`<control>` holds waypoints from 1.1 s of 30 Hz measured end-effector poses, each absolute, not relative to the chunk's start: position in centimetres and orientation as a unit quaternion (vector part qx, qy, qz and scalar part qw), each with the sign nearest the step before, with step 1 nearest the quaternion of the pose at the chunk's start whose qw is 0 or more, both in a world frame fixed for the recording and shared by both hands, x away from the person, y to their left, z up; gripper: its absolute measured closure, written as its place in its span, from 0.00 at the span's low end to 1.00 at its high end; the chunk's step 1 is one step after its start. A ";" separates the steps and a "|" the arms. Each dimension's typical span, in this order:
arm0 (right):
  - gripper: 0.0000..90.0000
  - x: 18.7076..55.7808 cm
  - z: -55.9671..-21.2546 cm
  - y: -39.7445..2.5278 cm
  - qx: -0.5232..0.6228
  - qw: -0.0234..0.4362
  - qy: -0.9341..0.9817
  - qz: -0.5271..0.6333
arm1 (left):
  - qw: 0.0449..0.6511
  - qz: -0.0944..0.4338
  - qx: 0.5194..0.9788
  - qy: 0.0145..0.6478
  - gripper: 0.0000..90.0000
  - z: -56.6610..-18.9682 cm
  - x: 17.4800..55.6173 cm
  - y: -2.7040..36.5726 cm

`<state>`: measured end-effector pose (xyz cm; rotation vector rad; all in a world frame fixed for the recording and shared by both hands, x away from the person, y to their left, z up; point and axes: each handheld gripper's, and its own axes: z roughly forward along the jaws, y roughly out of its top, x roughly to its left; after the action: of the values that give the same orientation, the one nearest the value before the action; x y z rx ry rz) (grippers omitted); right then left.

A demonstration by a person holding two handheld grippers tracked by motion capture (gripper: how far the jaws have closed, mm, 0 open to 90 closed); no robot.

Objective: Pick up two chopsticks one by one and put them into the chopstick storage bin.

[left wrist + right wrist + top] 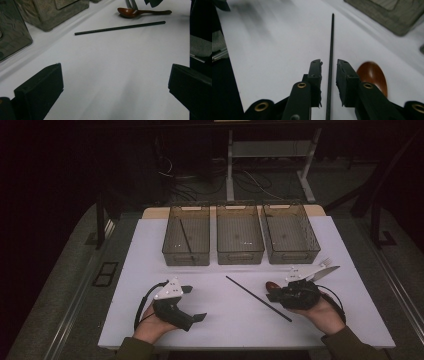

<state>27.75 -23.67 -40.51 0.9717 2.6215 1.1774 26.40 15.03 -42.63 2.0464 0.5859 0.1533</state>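
So the thing in play here is the black chopstick (258, 298) lying flat on the white worktop (220, 320), running diagonally in the high view: far end toward the middle tray (240, 241), near end down by the person's right hand. The right hand-held gripper (329, 68) is the one on it. In the right gripper view the stick (331, 62) runs straight up the middle, right through the gap between the two jaws and on away from the camera. So the jaws straddle it, one on each side, lined up along its length rather than across it. They're open a little, narrow gap, and I can't see either pad actually touching the stick yet. Looks to me like closing is all that's left before a pick.

Just to the right of that gripper is a brown wooden spoon (372, 76), bowl end right beside the right-hand jaw. That's the bit I'd watch, since it's close enough to get nudged.

The left hand-held gripper (192, 302) is well off to the left side of the worktop, jaws wide open with nothing between them. From the left gripper view the chopstick (120, 27) lies crosswise well ahead, with the spoon (140, 12) just past it. So the right hand is clearly nearer.

There's another thin black stick (186, 237) already in the left tray (186, 242), so my guess is that's where this one's headed.
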 end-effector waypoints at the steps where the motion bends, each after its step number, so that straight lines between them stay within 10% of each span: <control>1: 0.84 27.7 -40.7 -23.8 0.322 0.053 0.864 0.384 | 0.483 0.063 0.840 0.240 0.00 -42.6 26.4 15.0; 33: 0.95 26.1 -44.0 -24.0 0.313 0.074 0.897 0.303 | 0.481 0.063 0.841 0.238 0.00 -42.6 26.3 14.9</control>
<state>26.14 -23.98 -43.97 0.9401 2.6930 0.9112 26.31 14.89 -42.63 2.0523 0.5811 0.1535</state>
